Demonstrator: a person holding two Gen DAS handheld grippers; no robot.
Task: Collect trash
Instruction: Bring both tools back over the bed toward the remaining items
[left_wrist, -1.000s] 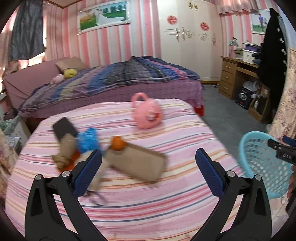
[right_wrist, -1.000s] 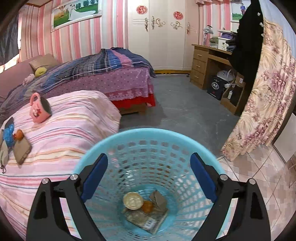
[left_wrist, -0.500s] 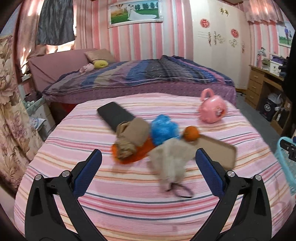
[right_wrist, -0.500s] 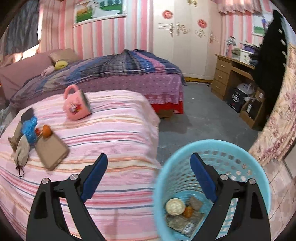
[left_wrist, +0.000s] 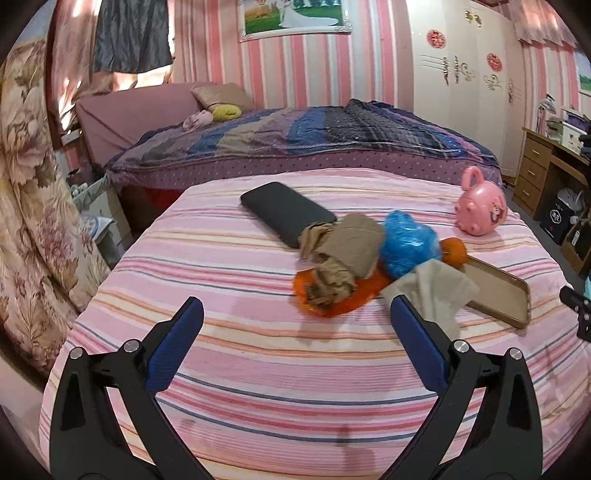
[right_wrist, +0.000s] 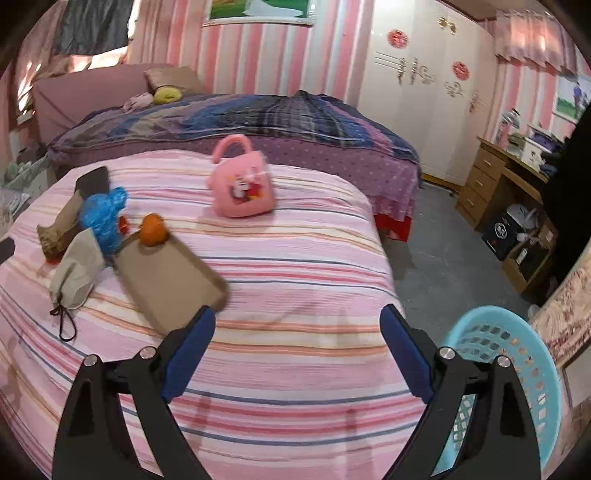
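A heap of litter lies on the pink striped bed: crumpled brown paper, a blue plastic bag, an orange wrapper and an orange fruit. My left gripper is open and empty, hovering just short of the heap. My right gripper is also open and empty, over the bed's near side. The blue bag and the fruit sit far to its left. The light blue trash basket stands on the floor at its lower right.
A beige drawstring pouch, a flat brown tray, a black case and a pink toy handbag share the bed. A second bed lies behind, a floral curtain hangs left, a wooden desk stands right.
Both grippers swung left. The right one left its place above the basket and now hangs over the bed. The left view now centres the litter heap. Both stayed open.
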